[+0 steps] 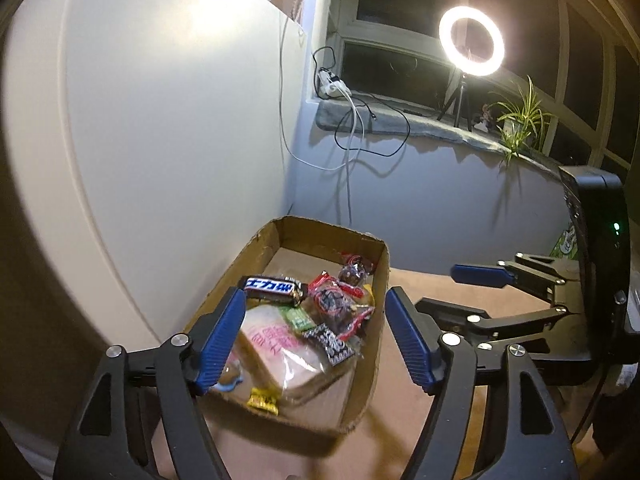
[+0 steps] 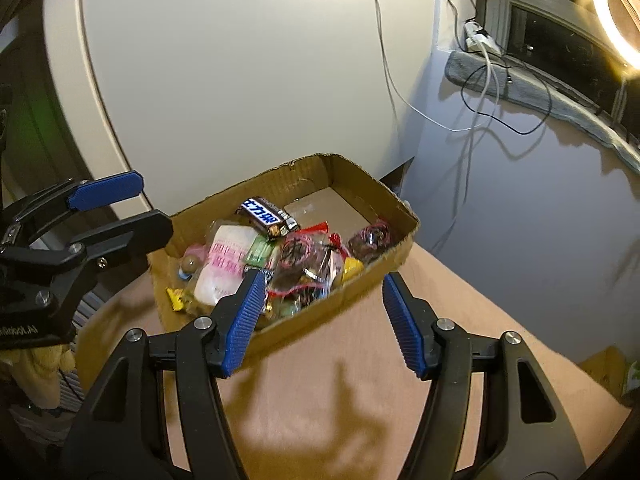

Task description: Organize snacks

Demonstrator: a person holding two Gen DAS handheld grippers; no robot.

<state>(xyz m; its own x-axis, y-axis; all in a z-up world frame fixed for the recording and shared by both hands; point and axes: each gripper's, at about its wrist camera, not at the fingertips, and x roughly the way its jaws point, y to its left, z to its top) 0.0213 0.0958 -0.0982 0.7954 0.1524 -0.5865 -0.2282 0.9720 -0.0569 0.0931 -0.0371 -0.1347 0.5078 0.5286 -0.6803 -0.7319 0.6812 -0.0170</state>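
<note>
A shallow cardboard box (image 1: 382, 280) (image 2: 376, 188) sits on a tan table and holds several wrapped snacks. A dark chocolate bar with a blue-and-white label (image 1: 276, 290) (image 2: 266, 216) lies on top near the back. A large clear pack with pink print (image 1: 276, 344) (image 2: 224, 264) lies beside red-trimmed clear bags of dark sweets (image 1: 336, 300) (image 2: 308, 264). My left gripper (image 1: 316, 340) is open and empty above the box. My right gripper (image 2: 320, 320) is open and empty at the box's near wall. Each gripper shows in the other's view, the right one (image 1: 476, 276) and the left one (image 2: 108, 192).
A white rounded panel (image 1: 160, 100) stands behind the box. A windowsill (image 1: 400, 124) carries a ring light (image 1: 472, 40), cables and a potted plant (image 1: 520, 120). Bare tan table (image 2: 340, 400) spreads in front of the box.
</note>
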